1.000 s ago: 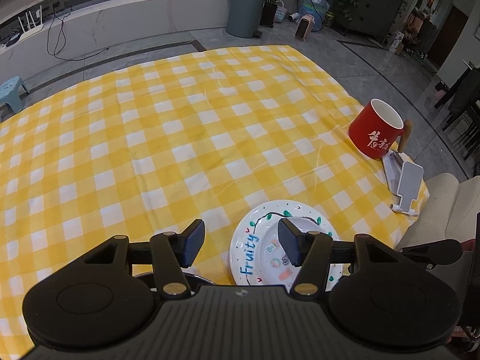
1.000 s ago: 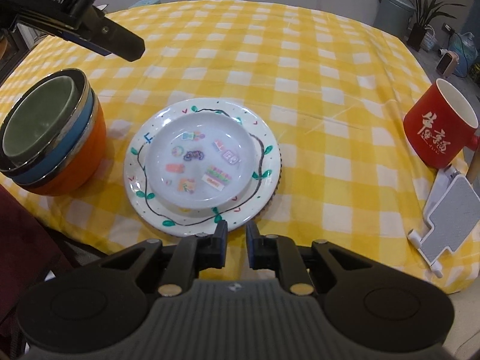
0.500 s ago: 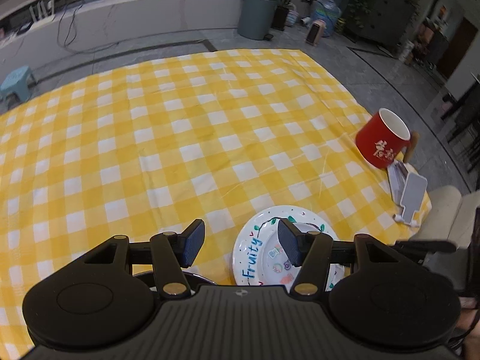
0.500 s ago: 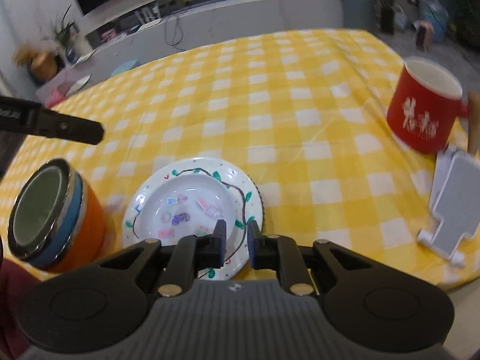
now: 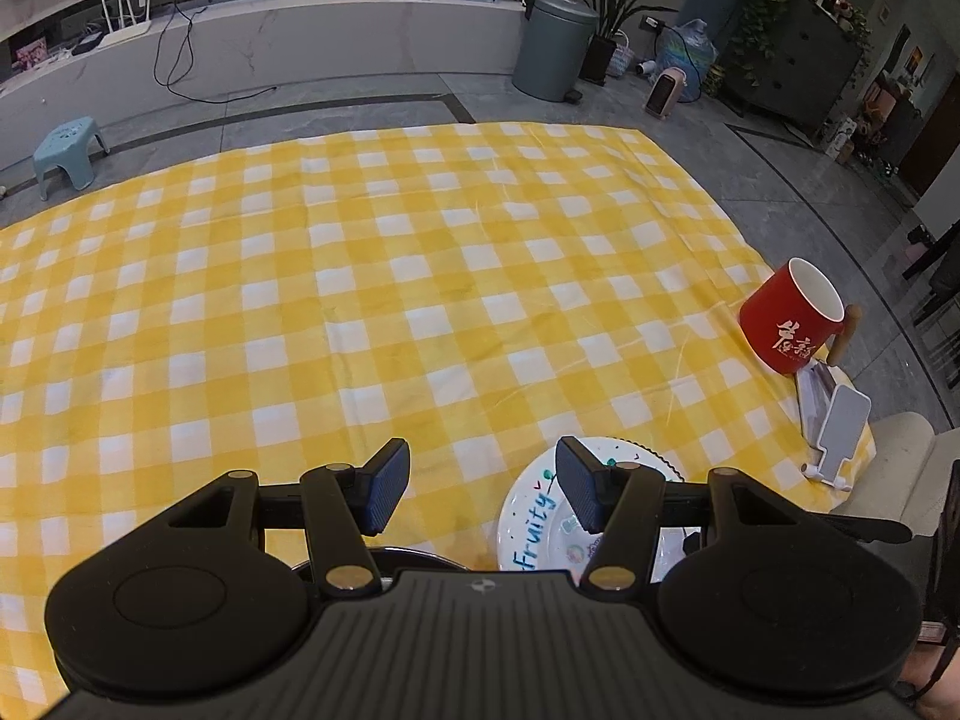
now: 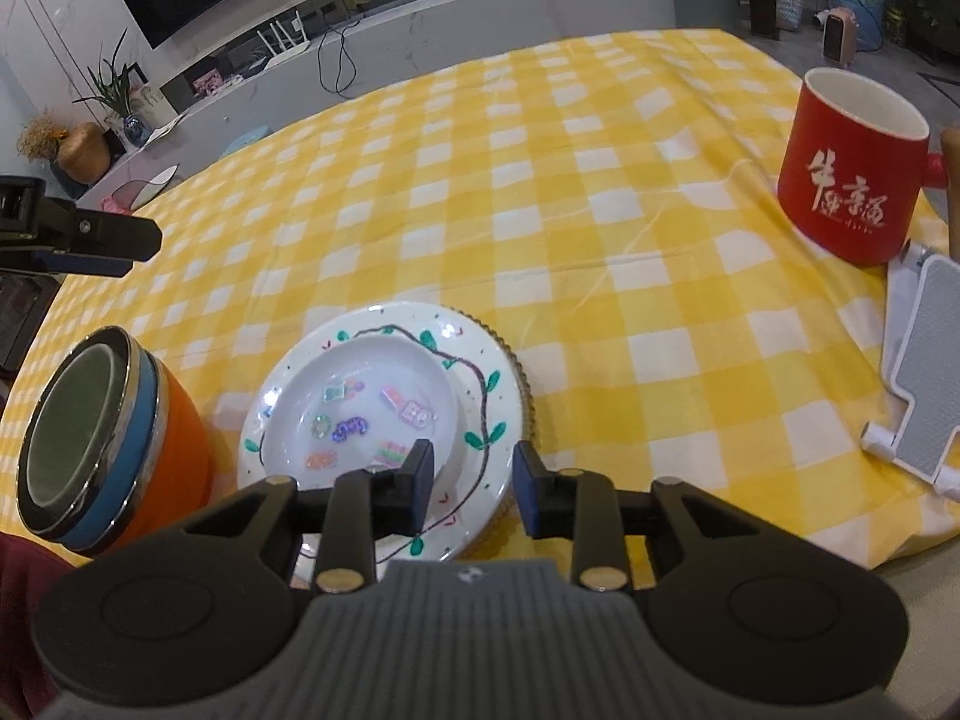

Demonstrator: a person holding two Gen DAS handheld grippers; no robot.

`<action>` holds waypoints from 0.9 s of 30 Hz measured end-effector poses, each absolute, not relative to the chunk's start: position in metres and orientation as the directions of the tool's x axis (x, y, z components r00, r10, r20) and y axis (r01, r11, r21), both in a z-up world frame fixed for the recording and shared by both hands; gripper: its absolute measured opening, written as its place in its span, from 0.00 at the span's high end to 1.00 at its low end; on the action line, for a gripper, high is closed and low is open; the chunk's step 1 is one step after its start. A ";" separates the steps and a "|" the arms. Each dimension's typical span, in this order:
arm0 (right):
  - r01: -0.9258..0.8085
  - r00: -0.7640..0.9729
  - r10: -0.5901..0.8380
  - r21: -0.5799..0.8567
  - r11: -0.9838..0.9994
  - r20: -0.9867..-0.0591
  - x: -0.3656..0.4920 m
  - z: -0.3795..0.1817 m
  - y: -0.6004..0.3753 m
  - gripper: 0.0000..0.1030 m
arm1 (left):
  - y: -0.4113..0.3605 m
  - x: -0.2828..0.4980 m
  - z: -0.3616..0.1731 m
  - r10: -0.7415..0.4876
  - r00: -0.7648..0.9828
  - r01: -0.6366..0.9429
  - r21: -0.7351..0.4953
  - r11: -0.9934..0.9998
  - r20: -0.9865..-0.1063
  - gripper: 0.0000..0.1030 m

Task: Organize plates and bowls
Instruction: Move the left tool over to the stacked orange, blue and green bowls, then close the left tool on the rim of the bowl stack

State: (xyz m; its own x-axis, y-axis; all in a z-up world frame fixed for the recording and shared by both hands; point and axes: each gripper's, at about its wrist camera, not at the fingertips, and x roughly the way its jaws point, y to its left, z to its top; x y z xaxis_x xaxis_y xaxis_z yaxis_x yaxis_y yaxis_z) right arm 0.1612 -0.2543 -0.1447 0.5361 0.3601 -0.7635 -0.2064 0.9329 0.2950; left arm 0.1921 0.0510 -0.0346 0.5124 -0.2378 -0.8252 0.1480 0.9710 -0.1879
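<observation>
Already nested for tidiness, the small plate sits inside the big plate beside the stacked bowls; the right gripper, jaws opening and empty, hangs at the plates' near rim, while the left gripper waits spread wide and empty.

A red mug stands near the tablecloth's right edge, a white phone stand just beside it.
</observation>
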 end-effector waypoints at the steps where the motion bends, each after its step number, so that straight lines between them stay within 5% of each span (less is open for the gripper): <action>1: -0.209 0.544 0.366 0.301 0.931 -0.755 0.160 -0.141 -0.254 0.71 | 0.052 0.191 -0.033 -0.231 0.518 0.142 -0.184 0.973 -0.823 0.36; 14: -0.328 0.593 0.474 0.342 0.881 -0.651 0.142 -0.088 -0.228 0.50 | 0.073 0.132 0.008 -0.004 0.652 -0.072 -0.067 0.995 -0.758 0.36; 17: -0.362 0.574 0.520 0.374 0.854 -0.632 0.141 -0.076 -0.218 0.36 | 0.086 0.114 0.009 0.016 0.661 -0.131 -0.094 0.987 -0.750 0.36; 19: -0.385 0.537 0.551 0.395 0.834 -0.639 0.141 -0.071 -0.208 0.14 | 0.094 0.106 0.005 -0.006 0.653 -0.141 -0.130 0.981 -0.758 0.36; 27: -0.385 0.412 0.607 0.474 0.792 -0.680 0.153 -0.070 -0.168 0.10 | 0.110 0.101 -0.031 -0.002 0.567 -0.191 -0.134 0.972 -0.824 0.36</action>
State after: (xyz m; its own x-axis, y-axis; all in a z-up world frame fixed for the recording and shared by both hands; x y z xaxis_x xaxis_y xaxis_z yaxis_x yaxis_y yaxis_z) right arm 0.1529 -0.1678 -0.0695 0.4118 0.6066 -0.6801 -0.3849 0.7922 0.4735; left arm 0.1013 0.1097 -0.0315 0.5671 -0.0022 -0.8237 -0.1913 0.9723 -0.1343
